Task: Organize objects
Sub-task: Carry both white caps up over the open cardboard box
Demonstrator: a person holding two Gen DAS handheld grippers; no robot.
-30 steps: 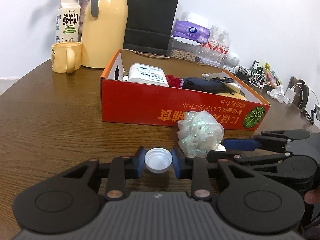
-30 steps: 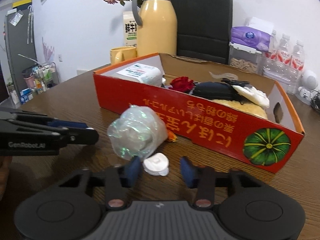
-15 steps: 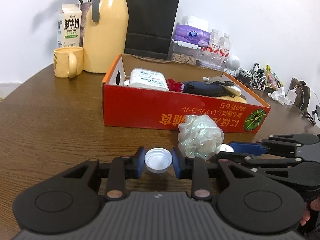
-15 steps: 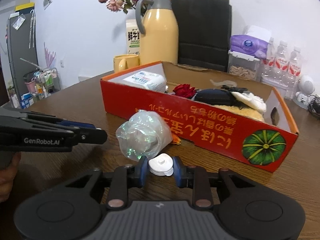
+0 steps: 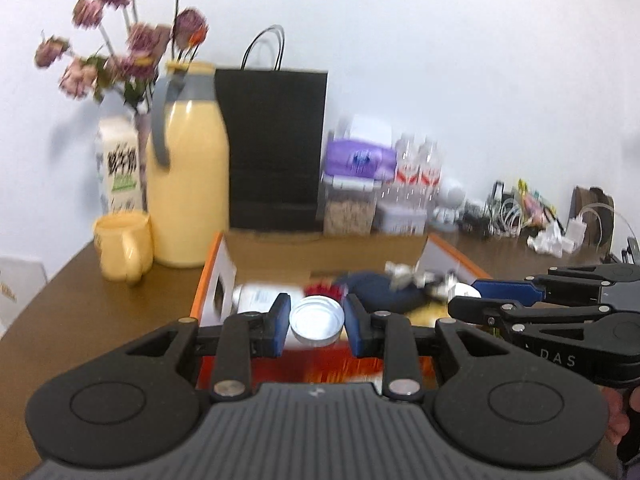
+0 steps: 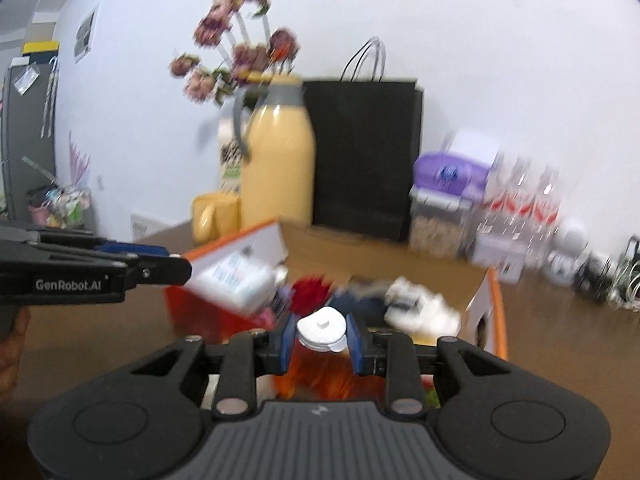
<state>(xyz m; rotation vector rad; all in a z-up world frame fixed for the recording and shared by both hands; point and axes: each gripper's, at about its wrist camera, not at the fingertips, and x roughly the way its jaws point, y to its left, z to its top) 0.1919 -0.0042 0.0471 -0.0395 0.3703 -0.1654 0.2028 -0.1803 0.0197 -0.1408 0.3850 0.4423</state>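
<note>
My left gripper [image 5: 317, 322] is shut on a round white lid [image 5: 317, 321], held in the air in front of the open orange cardboard box [image 5: 208, 272]. In the right wrist view my right gripper [image 6: 321, 332] is shut on a small white cap with a nub [image 6: 322, 328], also lifted before the box [image 6: 494, 304]. The box holds a white packet [image 6: 236, 276], a red flower [image 6: 310, 290], a dark pouch and a white cloth. Both views are blurred. Each gripper shows side-on in the other's view: the right gripper [image 5: 500, 300] and the left gripper [image 6: 176, 268].
Behind the box stand a yellow thermos jug [image 5: 188, 184], a yellow mug [image 5: 122, 246], a milk carton [image 5: 118, 168], a vase of dried flowers, a black paper bag [image 5: 276, 148], tissue packs and water bottles [image 5: 416, 164]. Cables and clutter lie at the far right.
Both grippers rose from the table with their pieces and now look over the box's front wall. The right gripper closed on the white cap. The iridescent plastic ball has dropped out of view.
</note>
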